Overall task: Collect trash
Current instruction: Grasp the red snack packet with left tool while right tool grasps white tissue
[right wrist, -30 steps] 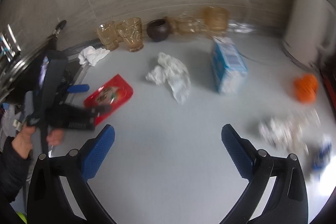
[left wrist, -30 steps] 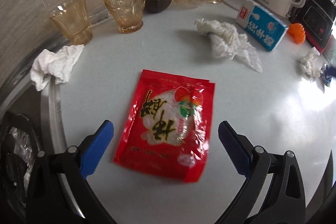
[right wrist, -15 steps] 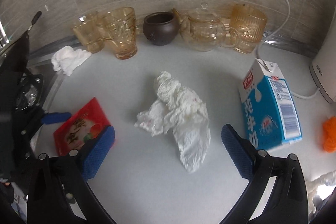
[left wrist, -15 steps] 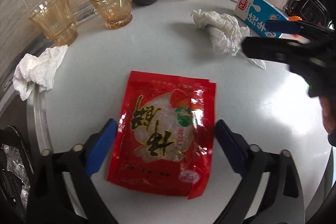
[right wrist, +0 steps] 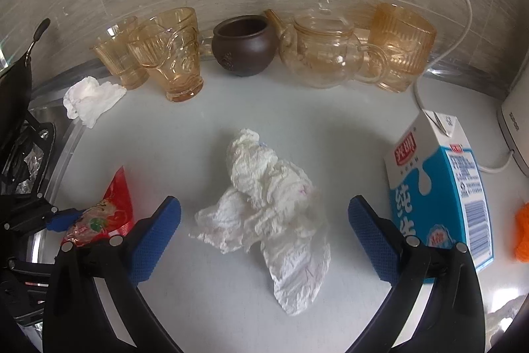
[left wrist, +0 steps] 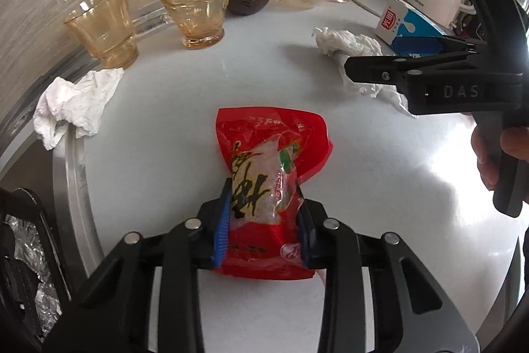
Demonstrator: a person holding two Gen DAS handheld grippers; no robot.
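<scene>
Moved: the left gripper point(left wrist: 264, 220) has just been closing, and the red packet point(left wrist: 269, 177), flat between wide-apart jaws a second ago, is now bunched up between the pads. The right gripper point(right wrist: 264, 237) has swung in from open counter to sit over the large tissue point(right wrist: 271, 214).
Left tool: clamped on the packet's near half; the foil puckers at the pads and the far end fans out loose, seemingly on the counter point(left wrist: 198, 81).
Why so held: a side pinch on a flat packet gets no edge, so squeezing it into a ridge gives the pads something to bite. That is my reading.
Right tool: jaws wide apart, nothing touched; the tissue lies between the blue pads, a little far of them, which looks like lining up for a grab.
Packet place: near left of the counter, beside the metal rim point(left wrist: 66, 174).
Other trash: a small tissue point(right wrist: 91, 100) at far left by the glasses point(right wrist: 172, 55); a milk carton point(right wrist: 443, 200) lying at the right.
Not trash: brown pot point(right wrist: 243, 45) and glass teapot point(right wrist: 322, 52) along the far wall, well apart from both tools.
Bin: a foil-lined dark bin point(left wrist: 23, 260) is partly visible at the left edge; likely where the trash goes.
</scene>
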